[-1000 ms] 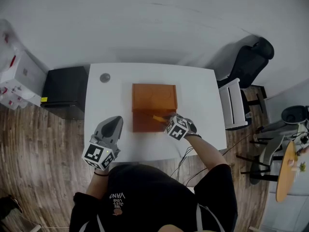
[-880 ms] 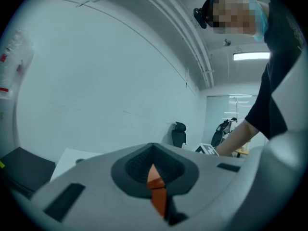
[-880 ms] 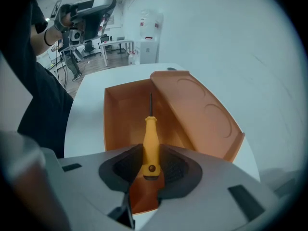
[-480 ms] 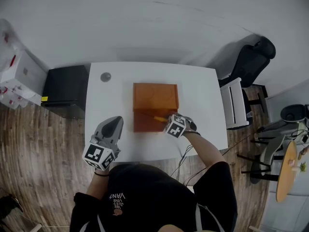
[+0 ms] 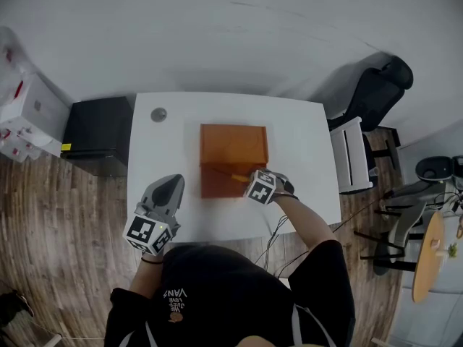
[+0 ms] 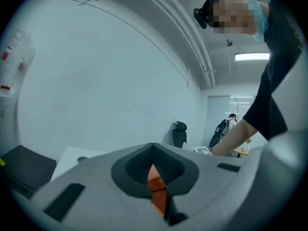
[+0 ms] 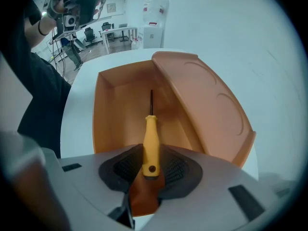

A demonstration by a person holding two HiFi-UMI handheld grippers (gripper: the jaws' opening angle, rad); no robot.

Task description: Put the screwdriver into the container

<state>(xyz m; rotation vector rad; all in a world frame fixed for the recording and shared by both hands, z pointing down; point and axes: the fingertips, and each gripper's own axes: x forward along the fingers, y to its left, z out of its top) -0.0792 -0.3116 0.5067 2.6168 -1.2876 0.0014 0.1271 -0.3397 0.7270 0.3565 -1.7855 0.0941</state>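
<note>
In the head view, the orange container (image 5: 217,183) sits open near the middle of a white table (image 5: 304,143), its lid (image 5: 233,144) laid back on the side of the container away from the person. The right gripper (image 5: 249,181) stands at the container's right near corner, pointing steeply down, with the yellow screwdriver (image 5: 237,177) reaching from it over the container's opening. The left gripper (image 5: 170,185) is off to the container's left, near the table's front edge and apart from the container.

In the left gripper view, the left gripper (image 6: 153,165) has its jaws brought together with nothing between them; a sliver of orange shows through the slit.

In the right gripper view, the right gripper (image 7: 150,165) is clamped on the screwdriver (image 7: 151,143) at the butt of its yellow handle. The dark shaft points down into the container (image 7: 115,114), the tip over its floor. The lid (image 7: 207,109) leans open on the container's right.
</note>
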